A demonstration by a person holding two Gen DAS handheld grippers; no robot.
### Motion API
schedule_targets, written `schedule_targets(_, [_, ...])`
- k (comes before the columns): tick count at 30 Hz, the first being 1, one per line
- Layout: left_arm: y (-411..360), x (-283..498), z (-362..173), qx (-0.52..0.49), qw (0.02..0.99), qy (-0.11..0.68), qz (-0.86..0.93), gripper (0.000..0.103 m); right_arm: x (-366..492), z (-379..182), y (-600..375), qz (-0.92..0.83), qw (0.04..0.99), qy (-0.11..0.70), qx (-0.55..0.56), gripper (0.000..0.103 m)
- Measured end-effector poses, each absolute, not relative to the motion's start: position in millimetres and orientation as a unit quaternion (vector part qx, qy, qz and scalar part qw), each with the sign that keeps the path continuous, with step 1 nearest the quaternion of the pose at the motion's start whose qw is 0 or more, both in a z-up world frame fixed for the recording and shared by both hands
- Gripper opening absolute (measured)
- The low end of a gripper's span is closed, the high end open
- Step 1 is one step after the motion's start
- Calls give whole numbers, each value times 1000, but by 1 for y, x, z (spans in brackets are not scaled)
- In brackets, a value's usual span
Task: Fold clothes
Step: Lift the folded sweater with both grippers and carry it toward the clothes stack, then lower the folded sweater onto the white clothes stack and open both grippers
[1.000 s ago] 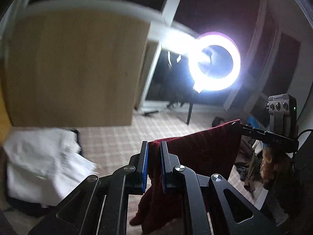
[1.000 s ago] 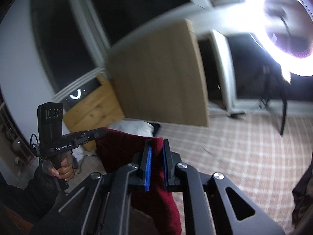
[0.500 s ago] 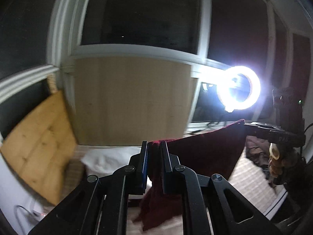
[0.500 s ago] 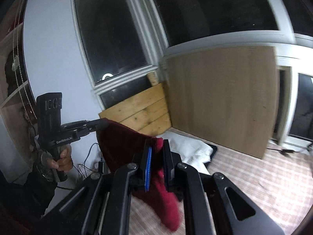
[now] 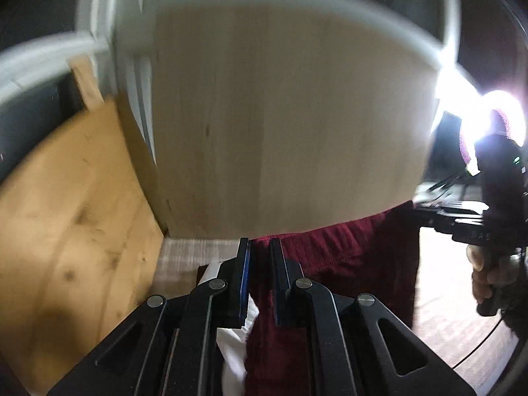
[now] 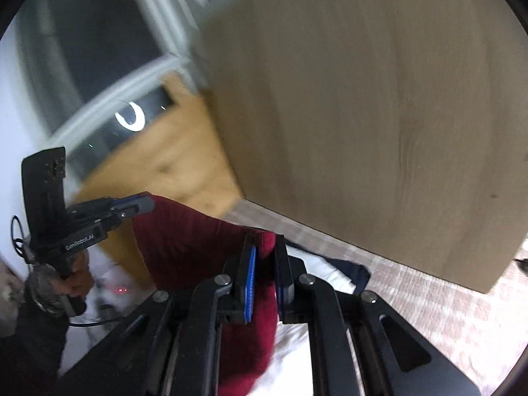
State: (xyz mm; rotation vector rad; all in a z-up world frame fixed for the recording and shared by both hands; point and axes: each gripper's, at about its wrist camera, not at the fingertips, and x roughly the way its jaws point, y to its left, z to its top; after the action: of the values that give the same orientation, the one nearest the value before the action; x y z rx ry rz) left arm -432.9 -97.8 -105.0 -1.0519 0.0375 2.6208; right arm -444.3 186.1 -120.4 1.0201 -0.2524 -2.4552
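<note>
Behind everything stands a large pale wooden board (image 5: 290,122) that leans against a white window frame (image 6: 109,99), and a yellower plank panel (image 5: 72,231) leans at its left. Both views are blurred, so fine detail is hard to read. On the checked floor (image 6: 439,300) below the board lies a white cloth (image 6: 316,270), with something dark blue just beside it.

At the left of the scene, the left gripper (image 5: 260,277) is clenched on the top edge of the dark red garment (image 5: 346,257). The fabric passes between its blue pads (image 5: 245,280) and hangs down under them. From there the upper edge of the garment runs to the right, raised off the floor, across to the right gripper (image 6: 264,277). This one is also closed on the red cloth, which is bunched between its fingers and falls below. At the far right, a very bright lamp (image 5: 495,115) whitens the picture.
</note>
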Motion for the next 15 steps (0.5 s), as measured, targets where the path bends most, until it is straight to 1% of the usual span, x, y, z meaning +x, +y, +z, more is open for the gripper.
schedule_targets(3, [-95,-479,-147,-402,161,5,901,10,-478,-155,182,-885,214,-65,408,10])
schedule_targets(6, [-91,-509,-175,-425,159,-2,891,11,-507,-187,178,-875,195,-35,442,11])
schedule_targets(7, [-90,-516,-182,-433,158,-6,887,11,-514,-195,176,-871,186,-24,454,13])
schedule_targets(8, [-90,-521,-187,-441,158,-12,884,11,-517,-200,175,-867,172,-12,468,21])
schedule_targets(9, [-90,-525,-189,-447,155,-13,881,12,-518,-202,175,-866,160,-1,474,23])
schedule_targets(11, [-89,-527,-188,-447,152,-5,882,13,-512,-197,178,-874,147,15,463,25])
schedule_targets(12, [-89,-525,-183,-440,146,4,886,16,-508,-191,181,-880,138,20,454,27])
schedule_targets(13, [-90,-522,-177,-432,138,12,891,16,-503,-184,184,-886,133,18,445,29])
schedule_targets(15, [-101,-509,-161,-414,130,5,901,16,-491,-168,189,-896,127,10,425,29])
